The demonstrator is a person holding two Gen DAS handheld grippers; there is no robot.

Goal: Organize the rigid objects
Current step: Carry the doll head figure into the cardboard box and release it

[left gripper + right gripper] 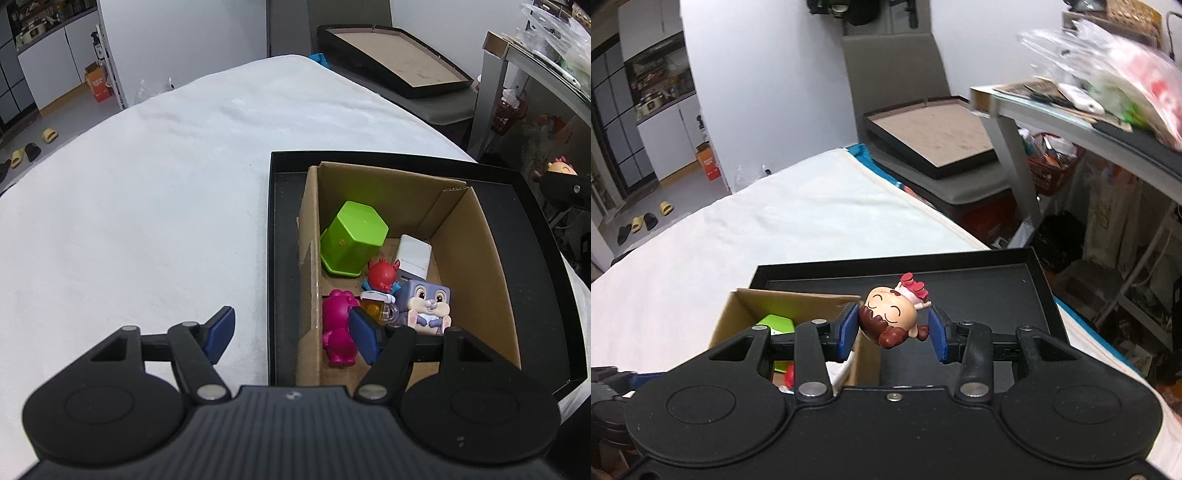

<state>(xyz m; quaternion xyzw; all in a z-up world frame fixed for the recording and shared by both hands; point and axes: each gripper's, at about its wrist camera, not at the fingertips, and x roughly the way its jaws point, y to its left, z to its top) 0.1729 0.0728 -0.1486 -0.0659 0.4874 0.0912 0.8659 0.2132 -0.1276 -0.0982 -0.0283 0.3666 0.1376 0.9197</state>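
Observation:
My right gripper (894,332) is shut on a small doll (890,314) with brown hair and a red bow, held tipped over above the black tray (997,295), just right of the cardboard box (738,314). In the left wrist view the box (476,258) stands inside the black tray (284,258). It holds a green hexagonal tub (351,236), a white block (413,254), a red figure (382,275), a bunny cube (430,301) and a magenta bear (338,325). My left gripper (293,336) is open, astride the box's left wall and gripping nothing.
A white cloth (147,184) covers the table to the left of the tray. Another black tray (934,144) rests on a grey chair behind the table. A cluttered glass-topped table (1071,110) stands at the right. Slippers lie on the floor at far left.

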